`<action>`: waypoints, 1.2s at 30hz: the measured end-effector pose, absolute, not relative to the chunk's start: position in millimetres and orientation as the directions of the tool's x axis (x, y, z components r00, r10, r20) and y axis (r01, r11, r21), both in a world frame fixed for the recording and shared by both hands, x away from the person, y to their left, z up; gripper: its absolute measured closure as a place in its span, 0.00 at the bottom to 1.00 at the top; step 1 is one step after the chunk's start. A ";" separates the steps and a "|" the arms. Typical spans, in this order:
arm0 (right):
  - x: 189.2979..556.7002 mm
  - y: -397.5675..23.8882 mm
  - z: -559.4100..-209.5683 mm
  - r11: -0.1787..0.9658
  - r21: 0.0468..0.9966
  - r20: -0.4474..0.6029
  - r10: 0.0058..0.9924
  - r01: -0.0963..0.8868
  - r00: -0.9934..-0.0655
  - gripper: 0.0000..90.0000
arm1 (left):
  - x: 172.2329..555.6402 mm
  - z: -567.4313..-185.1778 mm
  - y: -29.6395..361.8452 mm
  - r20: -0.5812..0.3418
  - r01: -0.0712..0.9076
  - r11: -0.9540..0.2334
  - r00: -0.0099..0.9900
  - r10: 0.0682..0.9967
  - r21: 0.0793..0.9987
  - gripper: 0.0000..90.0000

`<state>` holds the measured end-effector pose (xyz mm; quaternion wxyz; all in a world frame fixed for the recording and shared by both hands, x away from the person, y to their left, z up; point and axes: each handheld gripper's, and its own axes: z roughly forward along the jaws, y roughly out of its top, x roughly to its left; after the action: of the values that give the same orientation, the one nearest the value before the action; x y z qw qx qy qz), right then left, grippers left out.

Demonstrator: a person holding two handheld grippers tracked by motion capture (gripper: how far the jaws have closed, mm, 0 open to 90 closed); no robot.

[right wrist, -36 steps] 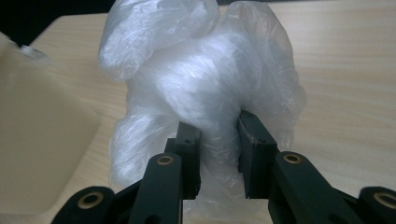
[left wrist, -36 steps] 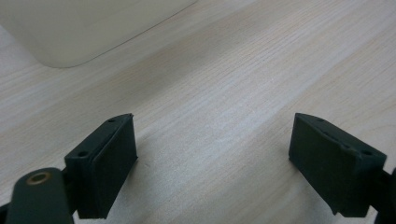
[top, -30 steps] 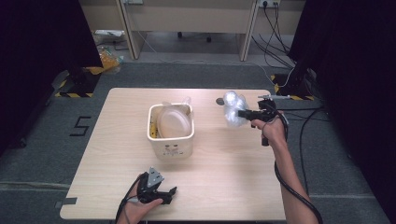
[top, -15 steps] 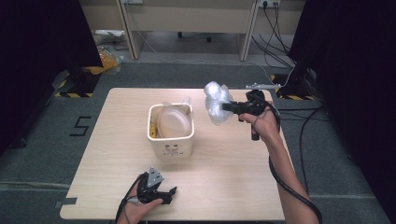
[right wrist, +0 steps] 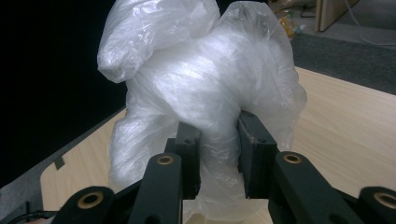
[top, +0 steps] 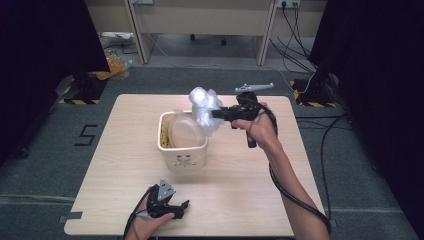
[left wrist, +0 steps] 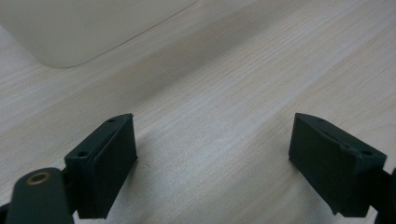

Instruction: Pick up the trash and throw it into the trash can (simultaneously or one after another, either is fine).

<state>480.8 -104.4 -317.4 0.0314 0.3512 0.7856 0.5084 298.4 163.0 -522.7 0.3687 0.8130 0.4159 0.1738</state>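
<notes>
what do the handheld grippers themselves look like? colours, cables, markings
Both are black with pistol-style handles. The left gripper and right gripper each carry a grey three-cornered plate on top and trail a black cable. Jaw links show brass-coloured rivets; pads are matte black. Forearms are bare, no sleeves.

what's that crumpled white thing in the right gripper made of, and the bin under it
The bag looks like thin, clear plastic film: glossy, wrinkled, light passing through. The bin looks like smooth cream hard plastic, with rounded corners and a matt wall, though that is less sure.
</notes>
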 end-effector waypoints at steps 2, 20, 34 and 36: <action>480.4 -89.9 -317.7 0.255 0.815 0.312 0.565 0.521 -0.764 0.81 | 298.4 -522.7 163.0 -0.024 0.548 -0.382 0.594 0.804 0.744 0.16; 486.6 -11.9 -349.8 0.425 0.723 0.323 0.488 0.544 -0.811 0.81 | 297.8 -522.8 163.1 -0.023 0.547 -0.383 0.594 0.804 0.745 0.16; 499.8 2.4 -386.2 0.525 0.609 0.318 0.525 0.594 -0.790 0.83 | 297.2 -522.7 163.3 -0.022 0.546 -0.385 0.596 0.803 0.744 0.16; 498.6 7.4 -387.2 0.556 0.593 0.288 0.529 0.583 -0.798 0.83 | 297.2 -522.7 163.3 -0.023 0.547 -0.385 0.596 0.803 0.744 0.16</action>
<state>498.6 7.4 -387.2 -0.0381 0.3155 0.8812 0.3501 297.2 163.3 -522.7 0.3684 0.8138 0.4145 0.1738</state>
